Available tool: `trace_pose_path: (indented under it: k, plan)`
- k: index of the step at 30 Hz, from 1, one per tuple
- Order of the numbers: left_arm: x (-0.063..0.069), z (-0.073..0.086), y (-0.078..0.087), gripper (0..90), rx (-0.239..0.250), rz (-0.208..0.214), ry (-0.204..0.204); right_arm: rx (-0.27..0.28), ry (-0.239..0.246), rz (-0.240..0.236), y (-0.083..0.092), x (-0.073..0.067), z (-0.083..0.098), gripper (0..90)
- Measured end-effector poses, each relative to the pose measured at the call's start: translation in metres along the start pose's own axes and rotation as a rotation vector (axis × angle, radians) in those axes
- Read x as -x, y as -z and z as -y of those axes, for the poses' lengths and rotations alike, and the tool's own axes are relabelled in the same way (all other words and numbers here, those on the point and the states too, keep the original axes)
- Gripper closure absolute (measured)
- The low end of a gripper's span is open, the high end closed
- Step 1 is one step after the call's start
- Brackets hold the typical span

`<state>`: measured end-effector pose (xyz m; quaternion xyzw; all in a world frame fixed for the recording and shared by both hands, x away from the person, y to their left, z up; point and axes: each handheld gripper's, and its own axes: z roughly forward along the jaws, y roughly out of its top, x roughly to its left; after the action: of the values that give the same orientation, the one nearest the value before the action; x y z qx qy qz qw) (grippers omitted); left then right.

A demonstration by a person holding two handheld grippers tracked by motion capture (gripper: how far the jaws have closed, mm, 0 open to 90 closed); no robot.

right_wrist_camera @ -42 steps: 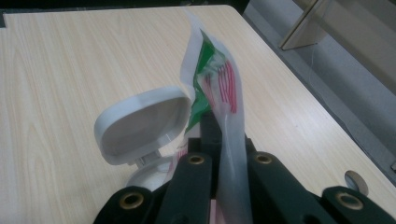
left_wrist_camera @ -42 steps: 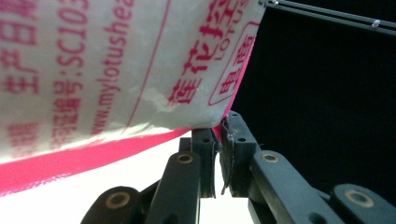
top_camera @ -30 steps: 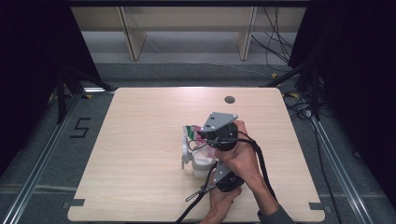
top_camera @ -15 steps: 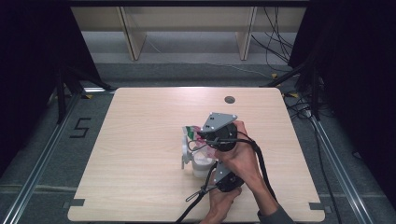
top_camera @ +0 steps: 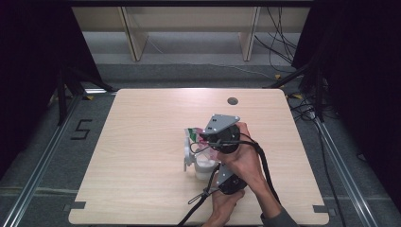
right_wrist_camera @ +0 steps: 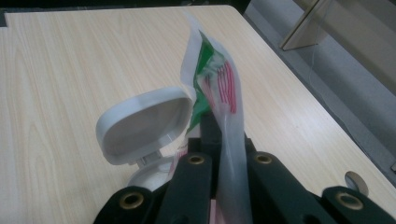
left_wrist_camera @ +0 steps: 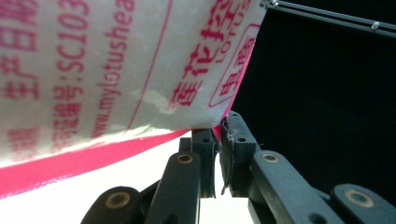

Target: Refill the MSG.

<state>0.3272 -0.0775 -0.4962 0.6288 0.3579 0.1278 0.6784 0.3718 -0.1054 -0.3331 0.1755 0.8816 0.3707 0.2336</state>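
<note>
The plastic refill pouch (right_wrist_camera: 219, 88) looks thin, limp and slippery, light enough to crumple, so its sealed edges seem the safest hold; it stands directly over the white flip-lid canister (right_wrist_camera: 149, 126) near the surface's (top_camera: 142, 123) front edge, both the left tongs (left_wrist_camera: 218, 154) and right tongs (right_wrist_camera: 229, 154) clamped on its film

Two black tools are seen. The right tool (top_camera: 202, 138) is topped by a grey three-cornered plate with small screws, and a black cable is trailed from it. Brass-coloured pivots are shown on the black links of the left tool (left_wrist_camera: 218, 140). A grey sleeve (top_camera: 279, 220) is worn.
</note>
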Motion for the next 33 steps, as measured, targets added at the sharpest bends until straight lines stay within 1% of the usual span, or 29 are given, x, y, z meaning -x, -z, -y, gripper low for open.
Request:
trace_pose_path:
  k: [1, 2, 4, 5, 8, 16, 19, 20, 23, 33]
  plan:
    - [0.0005, -0.0011, 0.0025, 83.9, -0.029, -0.006, -0.004, -0.005, -0.007, -0.005, 0.0004, -0.0004, 0.0000, 90.0]
    - [0.0011, -0.0010, 0.0021, 84.0, -0.023, -0.003, 0.004, -0.006, -0.008, -0.007, 0.0005, -0.0003, 0.0001, 90.0]
    - [0.0013, -0.0010, 0.0020, 84.0, -0.022, 0.001, 0.003, -0.007, -0.008, -0.008, 0.0005, -0.0003, 0.0001, 90.0]
    - [0.0037, -0.0008, 0.0005, 84.0, 0.002, 0.011, 0.034, -0.008, -0.006, -0.007, 0.0004, -0.0004, 0.0001, 90.0]
    - [0.0037, -0.0009, 0.0004, 83.9, 0.003, 0.011, 0.034, -0.001, 0.001, 0.000, 0.0001, 0.0001, 0.0000, 90.0]
    - [0.0037, -0.0010, 0.0004, 83.9, 0.004, 0.011, 0.033, -0.003, -0.002, 0.004, 0.0003, -0.0004, -0.0002, 90.0]
    - [0.0034, -0.0010, 0.0004, 84.0, 0.002, 0.013, 0.031, -0.006, -0.001, 0.005, -0.0002, -0.0010, -0.0003, 90.0]
    - [0.0033, -0.0010, 0.0005, 83.9, 0.002, 0.013, 0.030, -0.014, 0.001, -0.002, -0.0002, -0.0018, -0.0005, 90.0]
    - [0.0029, -0.0013, 0.0009, 83.9, -0.002, 0.010, 0.026, -0.018, 0.004, 0.008, -0.0008, -0.0029, -0.0010, 90.0]
    - [0.0031, -0.0012, 0.0008, 83.8, 0.000, 0.010, 0.025, -0.014, 0.008, 0.011, -0.0011, -0.0023, -0.0011, 90.0]
